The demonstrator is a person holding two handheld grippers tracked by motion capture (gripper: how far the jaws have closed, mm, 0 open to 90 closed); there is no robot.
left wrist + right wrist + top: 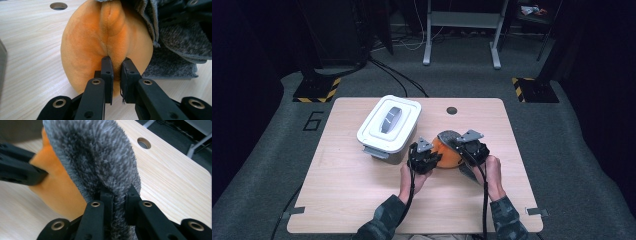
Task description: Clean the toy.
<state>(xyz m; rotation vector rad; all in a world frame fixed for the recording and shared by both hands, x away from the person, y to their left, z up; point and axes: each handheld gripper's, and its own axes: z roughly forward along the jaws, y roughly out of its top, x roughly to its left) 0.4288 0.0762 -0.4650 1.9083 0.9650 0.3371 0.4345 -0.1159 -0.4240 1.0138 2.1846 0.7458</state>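
An orange plush toy [447, 152] with a grey fuzzy part [451, 136] lies at the middle of the wooden table [362, 200]. My left gripper [428, 155] sits at its left side. In the left gripper view the jaws of the left gripper [117, 67] pinch a fold of the orange plush [85, 45]. My right gripper [464, 147] is at the toy's right. In the right gripper view the right gripper [119, 195] is shut on the grey fuzzy fabric [95, 152], with orange plush [62, 192] to its left.
A white lidded container [389, 126] with a grey handle stands left of the toy, close to the left gripper. A round hole [452, 110] is in the table near the far edge. Metal frame legs [462, 30] stand on the floor beyond.
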